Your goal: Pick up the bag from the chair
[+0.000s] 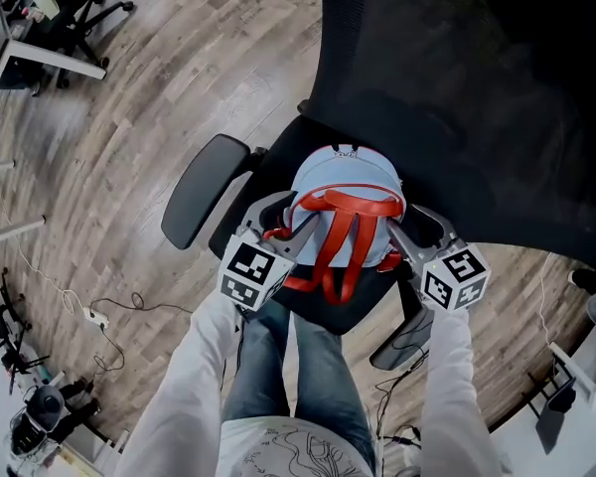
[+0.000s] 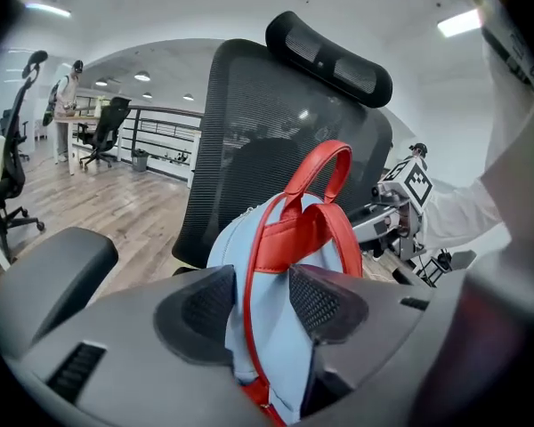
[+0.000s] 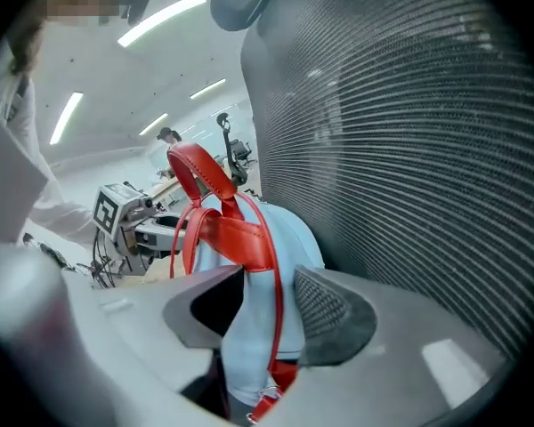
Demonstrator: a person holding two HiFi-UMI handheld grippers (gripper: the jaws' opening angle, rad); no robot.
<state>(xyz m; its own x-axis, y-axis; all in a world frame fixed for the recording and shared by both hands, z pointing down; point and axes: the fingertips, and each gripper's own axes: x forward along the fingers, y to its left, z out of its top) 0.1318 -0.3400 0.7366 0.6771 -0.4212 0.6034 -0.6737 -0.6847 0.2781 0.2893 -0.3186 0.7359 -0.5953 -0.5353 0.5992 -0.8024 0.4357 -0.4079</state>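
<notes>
Pinching bag (image 1: 343, 182) btwn jaws: left gripper (image 2: 262, 302) & right gripper (image 3: 267, 314) both, over chair (image 1: 457, 87).

You're in white long sleeves (image 1: 191, 371), blue jeans (image 1: 293, 351) & a white top (image 1: 298, 452) w/ dark line print. Your left gripper (image 1: 284, 230) & right gripper (image 1: 398, 237): grey bodies, dark dimpled pads (image 2: 325, 302), each w/ a white cube (image 1: 250, 274) of black square markers.

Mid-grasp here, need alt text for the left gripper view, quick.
The left gripper is clamped on a light blue bag with red straps, in front of the black mesh chair back. The right gripper shows beyond the bag, at right.
</notes>
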